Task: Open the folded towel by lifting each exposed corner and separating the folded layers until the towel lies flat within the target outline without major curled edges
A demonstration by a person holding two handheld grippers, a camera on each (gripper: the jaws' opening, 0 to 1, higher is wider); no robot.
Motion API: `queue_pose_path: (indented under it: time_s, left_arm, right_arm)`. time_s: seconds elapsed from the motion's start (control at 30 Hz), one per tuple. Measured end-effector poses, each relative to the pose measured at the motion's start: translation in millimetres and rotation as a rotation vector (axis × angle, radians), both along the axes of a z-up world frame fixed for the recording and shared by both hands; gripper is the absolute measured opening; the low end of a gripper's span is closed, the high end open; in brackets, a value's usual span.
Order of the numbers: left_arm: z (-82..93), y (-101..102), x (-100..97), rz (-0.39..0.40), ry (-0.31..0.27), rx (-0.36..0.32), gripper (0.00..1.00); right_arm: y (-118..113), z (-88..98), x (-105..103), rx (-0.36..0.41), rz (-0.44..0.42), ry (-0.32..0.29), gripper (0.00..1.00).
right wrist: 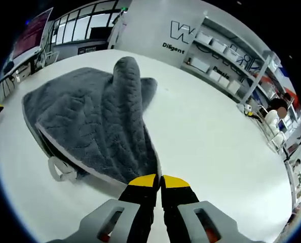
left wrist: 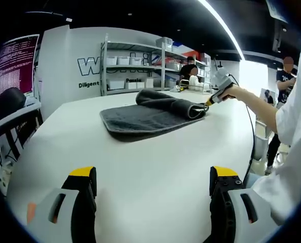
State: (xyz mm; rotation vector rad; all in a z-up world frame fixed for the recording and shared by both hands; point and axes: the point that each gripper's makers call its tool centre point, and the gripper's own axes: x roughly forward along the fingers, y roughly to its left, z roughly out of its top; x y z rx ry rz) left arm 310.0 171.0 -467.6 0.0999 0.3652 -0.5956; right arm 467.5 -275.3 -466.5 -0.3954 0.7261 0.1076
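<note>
The grey towel [left wrist: 153, 115] lies partly folded on the white table [left wrist: 155, 187], well ahead of the left gripper [left wrist: 153, 185], whose jaws stand wide apart over bare tabletop. The right gripper [right wrist: 158, 183] is the one at the cloth — jaws pressed together, apparently pinching a corner of the upper layer, though the pinch itself is hidden. From there the raised fold [right wrist: 127, 91] runs straight away along the jaws — the peel likely follows that line.
</note>
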Motion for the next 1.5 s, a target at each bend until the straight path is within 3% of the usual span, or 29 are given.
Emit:
queue_pose_path:
  time_s: [0.7,1.5]
  left_arm:
    - [-1.5,-4.1,-2.1,-0.008,0.004,0.003,0.91]
    - [-2.8,-4.6,-1.4,-0.012,0.007,0.003,0.91]
  right_arm:
    - [-0.9,1.1,-0.1,-0.007,0.003,-0.02,0.0]
    - [-5.2,32.5,4.7,-0.038,-0.019,-0.136,0.0]
